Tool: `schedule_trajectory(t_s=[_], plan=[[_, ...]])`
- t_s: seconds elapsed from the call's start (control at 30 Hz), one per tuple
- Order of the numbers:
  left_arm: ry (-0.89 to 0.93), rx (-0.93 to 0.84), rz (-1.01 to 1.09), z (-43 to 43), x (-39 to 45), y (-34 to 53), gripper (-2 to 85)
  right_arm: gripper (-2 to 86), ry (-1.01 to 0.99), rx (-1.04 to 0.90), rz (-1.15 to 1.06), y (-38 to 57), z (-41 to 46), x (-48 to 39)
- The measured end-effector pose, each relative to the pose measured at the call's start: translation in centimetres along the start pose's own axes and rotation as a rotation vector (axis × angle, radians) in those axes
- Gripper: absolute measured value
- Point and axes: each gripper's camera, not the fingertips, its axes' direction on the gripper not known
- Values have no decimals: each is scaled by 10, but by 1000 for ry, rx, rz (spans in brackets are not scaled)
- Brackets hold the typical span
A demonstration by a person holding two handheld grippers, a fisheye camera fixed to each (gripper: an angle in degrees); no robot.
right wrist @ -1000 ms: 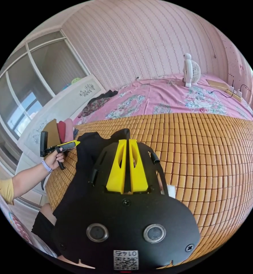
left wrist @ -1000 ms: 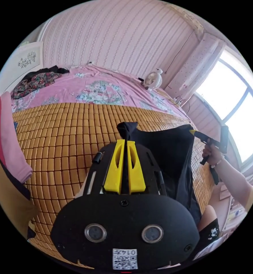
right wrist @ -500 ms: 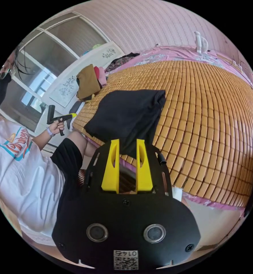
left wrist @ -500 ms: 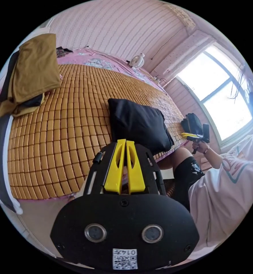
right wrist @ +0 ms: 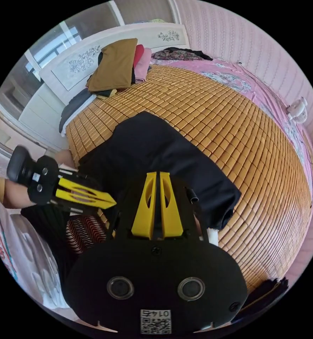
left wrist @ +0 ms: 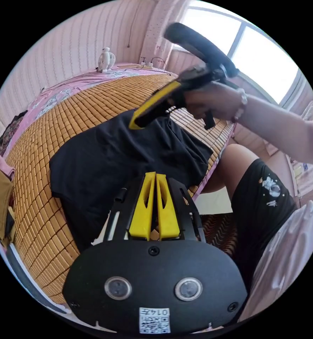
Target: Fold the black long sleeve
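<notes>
The black long sleeve (left wrist: 128, 155) lies bunched and roughly folded on the bamboo mat (left wrist: 75, 106) near the edge of the bed; in the right gripper view the same garment (right wrist: 156, 148) spreads from the mat's near edge toward its middle, with a thick folded corner at the lower right, close to the mat's border.

The left gripper (left wrist: 155, 174) sits just over the near hem of the garment; its yellow jaws are pressed together with only a thin slit between them, and no cloth can be seen caught in that slit; in the right gripper view this gripper (right wrist: 108, 204) points in from the left, jaws together, beside the garment's edge.

The right gripper (right wrist: 159, 173) hovers over the dark cloth, jaws likewise closed on nothing visible; in the left gripper view it (left wrist: 133, 125) reaches in from the upper right, tip low over the garment, held by a hand (left wrist: 213, 102) with a bracelet at the wrist.

A person's bare knee (left wrist: 234, 159), black shorts (left wrist: 262, 197) and white shirt (left wrist: 287, 243) sit at the bed's edge.

Beyond the mat a pink floral sheet (right wrist: 234, 77) covers the bed; a small white fan (left wrist: 105, 60) stands on it near the wall; a stack of folded clothes topped by a brown piece (right wrist: 116, 65) rests against the white headboard (right wrist: 93, 56); bright windows (left wrist: 255, 53) lie behind the arm.
</notes>
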Motion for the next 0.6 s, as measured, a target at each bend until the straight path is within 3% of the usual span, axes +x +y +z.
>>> schedule_trajectory(t_s=[0.1,0.23,0.33,0.5,0.6], plan=[[-38,-129,81,36,20,1,-10,0,109,-167,-86,-47,40,-1],[-58,-21,50,41,33,20,-10,-4,161,-249,-192,-68,65,-3],[-19,-13,10,46,35,25,-10,-4,42,-489,-289,-94,56,5],[4,-6,-8,52,40,31,-10,-6,170,-468,-227,-112,70,31],[5,-8,0,56,45,33,-9,-7,123,-396,-180,-107,61,46]])
